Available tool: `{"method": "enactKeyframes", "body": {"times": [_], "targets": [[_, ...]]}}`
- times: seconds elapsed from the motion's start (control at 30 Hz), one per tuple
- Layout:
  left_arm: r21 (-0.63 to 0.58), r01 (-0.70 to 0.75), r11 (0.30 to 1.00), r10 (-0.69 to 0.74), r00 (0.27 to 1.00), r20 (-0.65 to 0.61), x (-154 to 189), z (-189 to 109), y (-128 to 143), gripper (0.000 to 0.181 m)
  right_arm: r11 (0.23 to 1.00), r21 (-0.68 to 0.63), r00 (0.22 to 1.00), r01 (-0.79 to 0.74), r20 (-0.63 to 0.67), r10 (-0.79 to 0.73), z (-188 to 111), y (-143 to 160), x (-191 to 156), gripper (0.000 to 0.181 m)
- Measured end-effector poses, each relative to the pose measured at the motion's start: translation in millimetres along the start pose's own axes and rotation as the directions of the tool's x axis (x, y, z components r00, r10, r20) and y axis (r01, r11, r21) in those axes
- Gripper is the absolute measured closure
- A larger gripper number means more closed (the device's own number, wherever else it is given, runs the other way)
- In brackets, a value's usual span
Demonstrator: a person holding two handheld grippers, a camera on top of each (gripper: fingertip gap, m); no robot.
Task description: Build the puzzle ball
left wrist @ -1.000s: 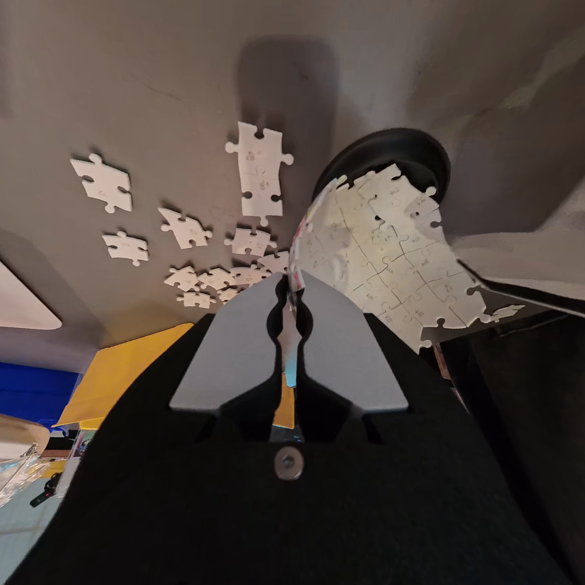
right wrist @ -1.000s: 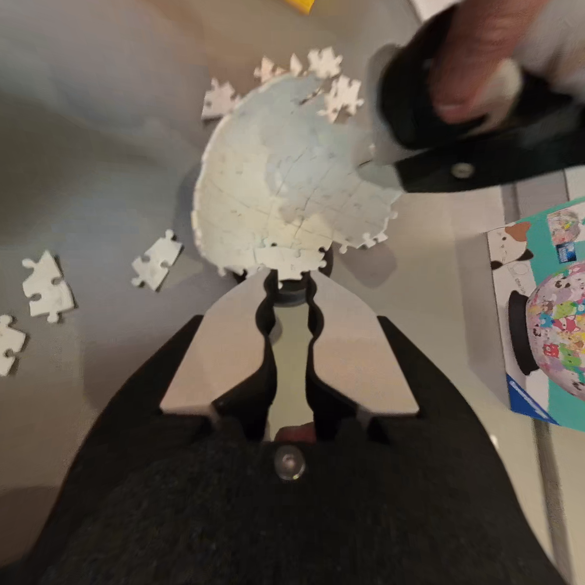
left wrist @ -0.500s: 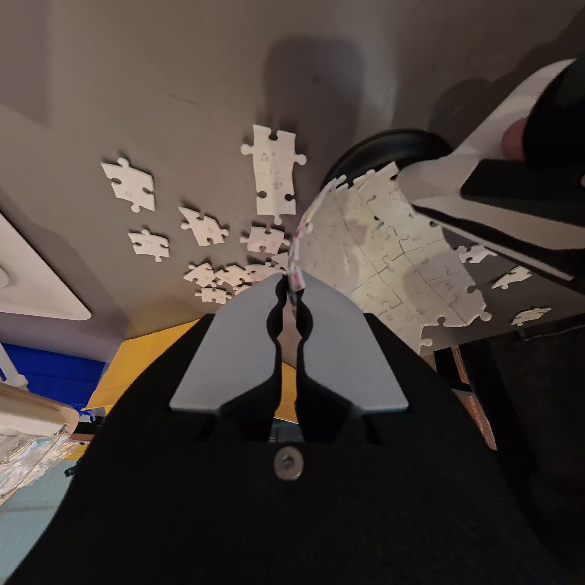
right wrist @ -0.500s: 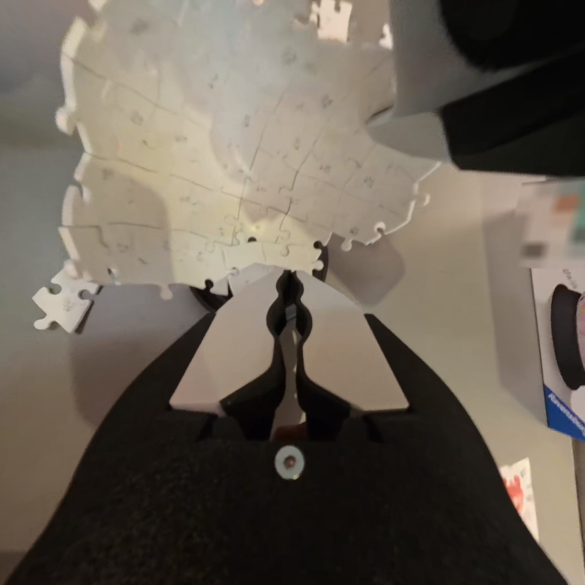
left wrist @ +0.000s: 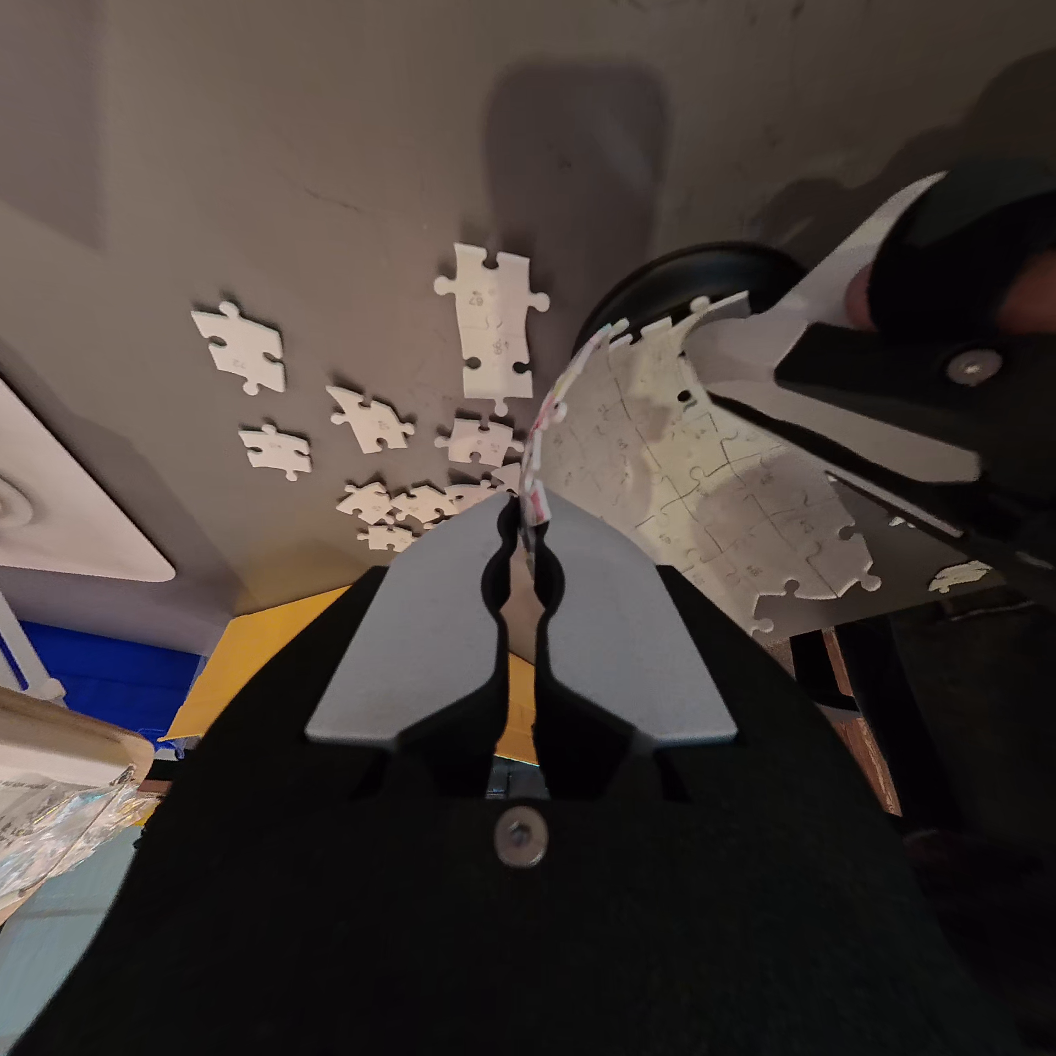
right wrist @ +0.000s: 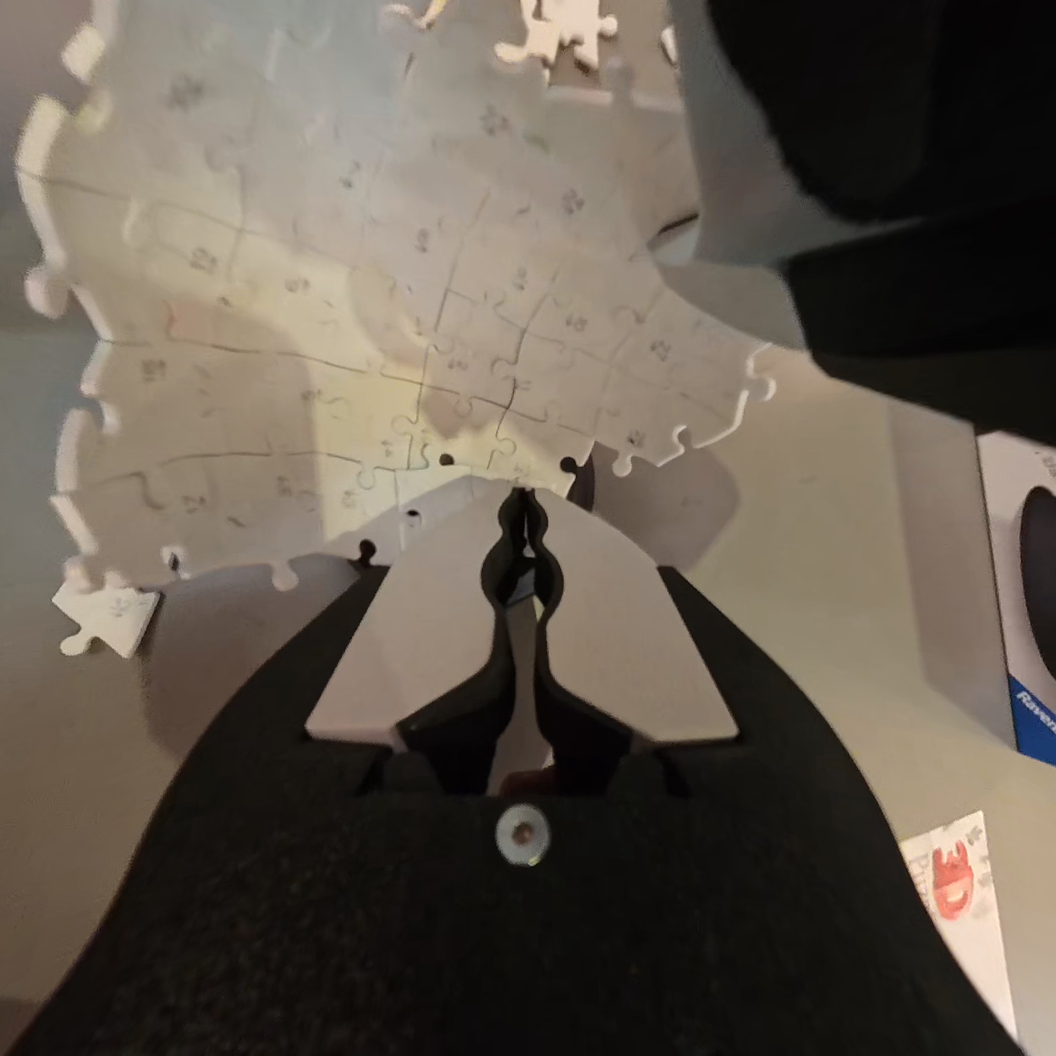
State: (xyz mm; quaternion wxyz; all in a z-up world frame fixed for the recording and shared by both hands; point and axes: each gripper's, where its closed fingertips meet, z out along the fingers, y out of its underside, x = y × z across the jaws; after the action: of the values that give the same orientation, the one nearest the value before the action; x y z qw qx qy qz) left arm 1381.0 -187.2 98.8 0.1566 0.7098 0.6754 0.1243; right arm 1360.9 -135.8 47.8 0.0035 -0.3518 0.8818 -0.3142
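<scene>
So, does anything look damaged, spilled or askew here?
Nothing stands out. The curved white half-built puzzle shell looks intact, gripped at its rim by the left gripper and right gripper; loose white pieces lie flat on the grey table.

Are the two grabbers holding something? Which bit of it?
Yes. The left gripper and the right gripper are both shut on the puzzle ball shell, each pinching its jagged rim at a different spot.

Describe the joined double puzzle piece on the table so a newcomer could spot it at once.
In the left wrist view, start at the half-built puzzle ball on its black stand. Just left of the stand, the joined double piece lies flat on the grey table, above the loose pieces. It alone is two pieces locked together, longer than any neighbour.
</scene>
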Motion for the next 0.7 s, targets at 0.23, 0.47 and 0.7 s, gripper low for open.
{"method": "enactKeyframes", "body": {"times": [0.23, 0.47, 0.7], "targets": [[0.009, -0.002, 1.0, 0.002, 1.0, 0.008, 1, -1, -3, 0.179, 0.996, -0.029, 0.995, -0.081, -0.065, 0.079, -3, 6, -3, 0.181], [0.009, -0.01, 1.0, 0.01, 1.0, 0.005, 4, -2, -5, 0.179, 0.991, -0.062, 0.984, -0.123, -0.14, 0.113, -6, 9, 3, 0.181], [0.002, -0.016, 1.0, 0.016, 1.0, 0.011, 2, -3, -4, 0.179, 1.0, -0.006, 0.996, 0.023, -0.081, -0.023, -8, -10, -12, 0.181]]}}
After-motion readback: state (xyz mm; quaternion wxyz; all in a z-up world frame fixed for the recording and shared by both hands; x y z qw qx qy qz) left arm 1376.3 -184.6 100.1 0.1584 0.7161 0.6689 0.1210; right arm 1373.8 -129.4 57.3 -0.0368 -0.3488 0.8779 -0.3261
